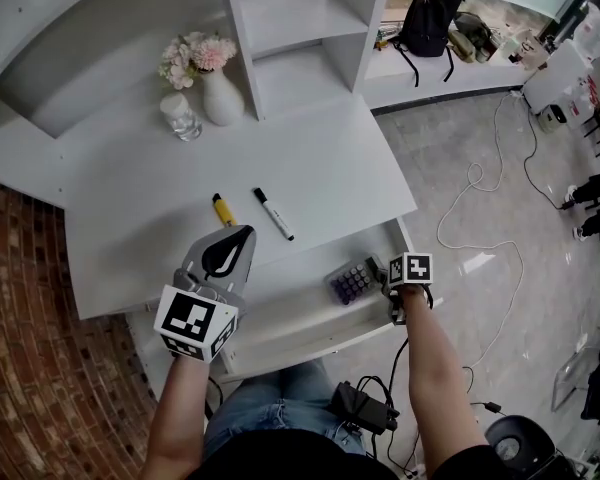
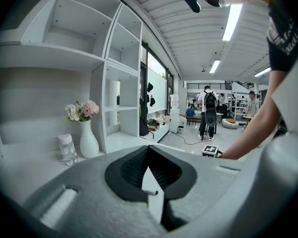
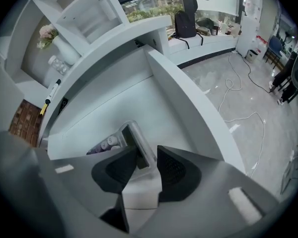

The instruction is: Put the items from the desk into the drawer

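Right gripper (image 3: 148,162) clamps the flat, button-faced calculator (image 3: 131,138) in the smooth white drawer (image 3: 139,100).
Left gripper (image 2: 148,150): ribbed black jaws together, empty.

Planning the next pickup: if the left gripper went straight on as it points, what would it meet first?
Likely the white marker on the desk ahead of the left gripper; depth is unclear.
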{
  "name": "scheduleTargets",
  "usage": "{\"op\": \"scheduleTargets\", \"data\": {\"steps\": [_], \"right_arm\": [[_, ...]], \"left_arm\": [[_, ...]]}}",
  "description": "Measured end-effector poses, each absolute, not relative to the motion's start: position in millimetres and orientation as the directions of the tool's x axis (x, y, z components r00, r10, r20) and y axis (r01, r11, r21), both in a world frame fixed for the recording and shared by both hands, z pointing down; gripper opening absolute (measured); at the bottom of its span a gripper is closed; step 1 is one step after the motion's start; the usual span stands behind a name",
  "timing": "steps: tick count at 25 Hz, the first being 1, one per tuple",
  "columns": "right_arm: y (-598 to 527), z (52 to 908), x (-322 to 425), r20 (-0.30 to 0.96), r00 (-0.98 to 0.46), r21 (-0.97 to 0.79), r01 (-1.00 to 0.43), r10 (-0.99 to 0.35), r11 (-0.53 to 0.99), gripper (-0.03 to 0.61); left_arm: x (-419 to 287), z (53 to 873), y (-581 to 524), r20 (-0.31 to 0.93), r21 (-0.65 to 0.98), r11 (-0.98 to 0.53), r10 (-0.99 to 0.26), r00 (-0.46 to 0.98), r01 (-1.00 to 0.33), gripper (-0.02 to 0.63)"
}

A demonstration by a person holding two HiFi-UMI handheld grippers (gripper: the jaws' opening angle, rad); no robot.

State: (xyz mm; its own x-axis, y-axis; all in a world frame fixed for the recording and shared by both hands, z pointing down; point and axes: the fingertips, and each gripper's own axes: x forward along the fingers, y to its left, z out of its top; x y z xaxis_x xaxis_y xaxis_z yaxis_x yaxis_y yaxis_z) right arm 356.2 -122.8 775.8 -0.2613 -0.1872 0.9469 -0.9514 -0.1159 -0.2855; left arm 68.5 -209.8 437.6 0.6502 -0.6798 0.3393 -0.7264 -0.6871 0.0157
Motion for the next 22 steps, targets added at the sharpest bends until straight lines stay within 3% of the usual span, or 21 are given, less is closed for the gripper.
{"op": "scheduleTargets", "data": {"steps": [5,9,10,14,22], "right_arm": [[-124,768,358,0.951,-0.210,-0.247,-0.957,-0.226,-0.153,0.160],[-126,756,357,0.948,-0.197,-0.241,-0.957,-0.250,-0.160,0.362],[-126,752,356,0.949,-0.187,-0.229,-0.962,-0.252,-0.149,0.382],[-125,727,351,0.945,-0.171,-0.209,-0.971,-0.279,-0.115,0.378],[-139,645,315,0.866,-0.209,-0.239,-0.971,-0.454,-0.009,0.344]], "left_arm": [[63,430,-207,0.324,0.006,-0.691,-0.682,0.656,-0.723,-0.002],[58,424,-205,0.304,0.009,-0.687,-0.691,0.656,-0.727,-0.002],[57,423,-205,0.298,0.011,-0.686,-0.692,0.658,-0.727,-0.002],[59,413,-198,0.273,0.015,-0.693,-0.690,0.670,-0.720,-0.002],[40,393,-189,0.208,0.022,-0.672,-0.721,0.661,-0.740,-0.002]]}}
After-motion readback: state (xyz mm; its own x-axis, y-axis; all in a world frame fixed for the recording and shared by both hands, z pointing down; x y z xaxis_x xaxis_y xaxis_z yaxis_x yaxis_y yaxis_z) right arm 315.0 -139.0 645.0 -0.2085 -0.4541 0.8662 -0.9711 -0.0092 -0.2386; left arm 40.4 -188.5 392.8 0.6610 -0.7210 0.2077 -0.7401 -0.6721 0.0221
